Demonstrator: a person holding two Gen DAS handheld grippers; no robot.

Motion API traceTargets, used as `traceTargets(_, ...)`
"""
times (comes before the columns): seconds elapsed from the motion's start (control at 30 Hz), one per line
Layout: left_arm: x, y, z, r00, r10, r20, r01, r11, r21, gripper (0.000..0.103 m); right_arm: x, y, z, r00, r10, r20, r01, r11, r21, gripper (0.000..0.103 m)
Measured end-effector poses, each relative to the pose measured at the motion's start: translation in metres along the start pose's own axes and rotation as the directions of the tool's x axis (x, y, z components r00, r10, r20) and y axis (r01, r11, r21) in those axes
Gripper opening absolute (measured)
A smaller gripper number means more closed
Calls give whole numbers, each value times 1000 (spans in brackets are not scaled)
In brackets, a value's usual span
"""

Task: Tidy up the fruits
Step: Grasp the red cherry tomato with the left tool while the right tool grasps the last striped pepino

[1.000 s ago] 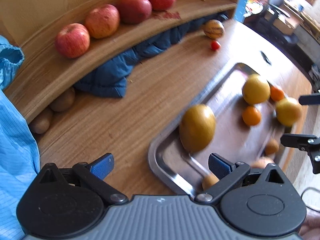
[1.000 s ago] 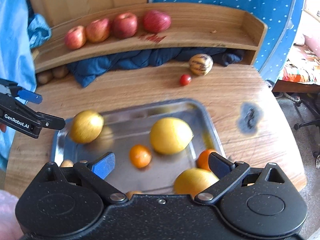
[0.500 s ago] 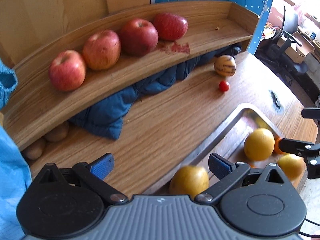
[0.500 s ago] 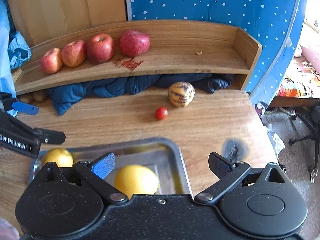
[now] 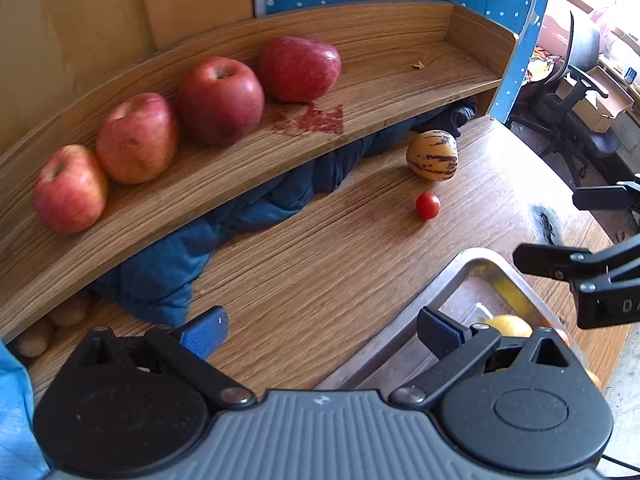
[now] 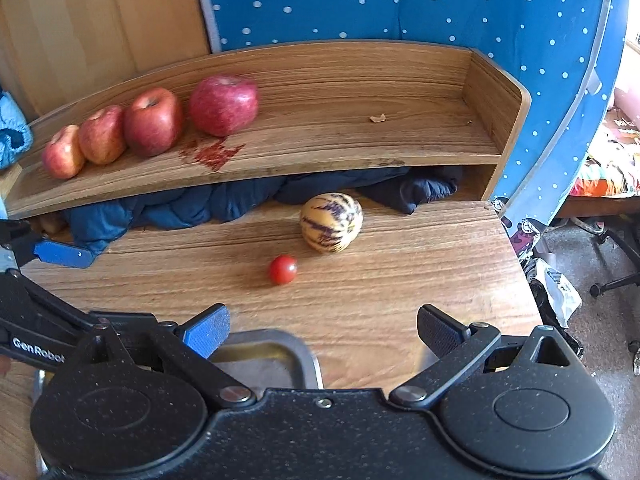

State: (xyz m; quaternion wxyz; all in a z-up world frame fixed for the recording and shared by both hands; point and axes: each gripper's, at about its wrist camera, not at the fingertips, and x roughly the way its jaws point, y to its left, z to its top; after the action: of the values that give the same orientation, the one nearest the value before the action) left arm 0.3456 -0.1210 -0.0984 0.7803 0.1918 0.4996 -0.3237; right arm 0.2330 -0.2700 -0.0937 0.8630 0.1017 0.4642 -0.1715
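- Left gripper (image 5: 322,330) and right gripper (image 6: 322,326) hovered with jaws wide and empty.
- Cherry tomato (image 6: 283,269) lay mid-worktop (image 6: 400,280): light, fragile; likely needs a gentle grip across its middle.
- Striped melon (image 6: 331,222) lay just beyond: firm, smooth.

bright daylight from right, window side blown out | soft shadows under shelf (image 5: 280,168) and apples (image 5: 220,100) | glare on tray (image 5: 472,264) rim | strong fisheye bending at edges, dark corners | slight motion blur on table (image 6: 400,280) grain | near gripper bodies soft
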Motion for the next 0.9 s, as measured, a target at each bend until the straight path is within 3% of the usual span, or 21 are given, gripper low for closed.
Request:
traceTargets(0.17,18,-13,15,1000,-11,-20,11,1000,-13,102,15,-18,11,1000,20,-10,-20,1000,13,100)
traceTargets(0.47,46,-42,36,1000,11,14,-12,998,61,102,48,-43,33,996,93,-12,-92,994,52,99)
traceTargets(0.73,71,-63,49,998,-28,55,21,991,134,102,83,-54,54,985,169,-33,-166,983,75,94)
traceTargets(0.9,83,-70,54,997,-64,38,58,987,147,102,103,-55,58,975,216,-56,-212,975,66,88)
